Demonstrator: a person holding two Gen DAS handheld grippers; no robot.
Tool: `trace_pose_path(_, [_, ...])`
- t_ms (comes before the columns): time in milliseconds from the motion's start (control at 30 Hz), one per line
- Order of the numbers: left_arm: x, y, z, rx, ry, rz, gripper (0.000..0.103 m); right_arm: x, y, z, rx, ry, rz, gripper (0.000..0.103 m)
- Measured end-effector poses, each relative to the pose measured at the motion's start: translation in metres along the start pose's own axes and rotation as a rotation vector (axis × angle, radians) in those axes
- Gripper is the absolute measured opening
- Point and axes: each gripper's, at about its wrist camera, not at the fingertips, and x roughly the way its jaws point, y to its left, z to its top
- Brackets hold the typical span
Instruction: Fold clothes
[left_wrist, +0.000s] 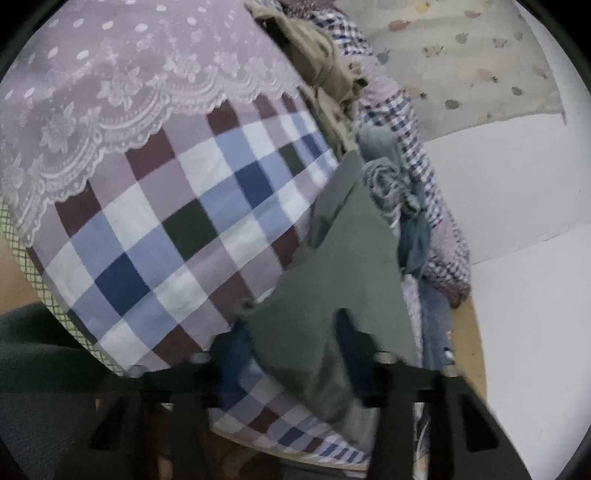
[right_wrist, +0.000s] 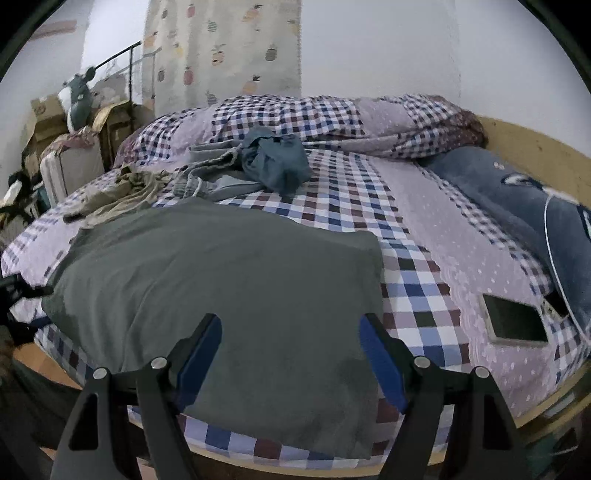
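Through the left wrist camera we see our left gripper (left_wrist: 291, 350) low over the near edge of the bed, its dark blue-padded fingers (left_wrist: 236, 354) standing on either side of a raised fold of the grey cotton garment (left_wrist: 332, 266). The frame is smeared there, so although the jaws stand partly closed around that fold, we cannot tell whether the pads actually press on it. The garment runs up and away from the fingers across the checked blue, white and maroon bedsheet (left_wrist: 177, 229), which is overlaid further off by a lilac lace-edged cover (left_wrist: 122, 74). Beyond the grey cloth we find a heap of other clothes: a khaki crumpled piece (left_wrist: 325, 74), a grey-blue knit (left_wrist: 388, 181) and a teal piece (left_wrist: 415, 236). Through the right wrist camera we see our right gripper (right_wrist: 291, 332) with jaws spread wide, its blue pads (right_wrist: 201, 354) apart above the near part of the same grey garment (right_wrist: 221, 266), gripping nothing. The garment lies mostly flat on the sheet (right_wrist: 413, 288) at the bed's front edge. Behind it sit the khaki piece (right_wrist: 122, 192) and a bunched teal garment (right_wrist: 277, 162); a checked quilt (right_wrist: 314, 114) lies along the far side. To the right we see a dark tablet (right_wrist: 513, 321) lying flat near a dark blue plush blanket (right_wrist: 491, 195).
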Motion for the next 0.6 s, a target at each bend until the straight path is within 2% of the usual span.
trace_pose_path(167, [-0.002, 0.001, 0.003, -0.015, 0.005, -0.034, 0.02, -0.001, 0.043, -0.004, -0.164, -0.045, -0.015, 0.08])
trace_pose_path(400, [-0.018, 0.001, 0.004, -0.007, 0.003, -0.113, 0.016, -0.002, 0.143, -0.026, -0.505, -0.143, 0.015, 0.08])
trace_pose_path(467, [-0.02, 0.003, 0.005, -0.011, 0.006, -0.123, 0.008, -0.003, 0.171, -0.035, -0.597, -0.178, 0.037, 0.08])
trace_pose_path(600, [-0.021, 0.006, 0.008, -0.015, 0.013, -0.147, 0.005, -0.004, 0.235, -0.058, -0.785, -0.259, 0.098, 0.08])
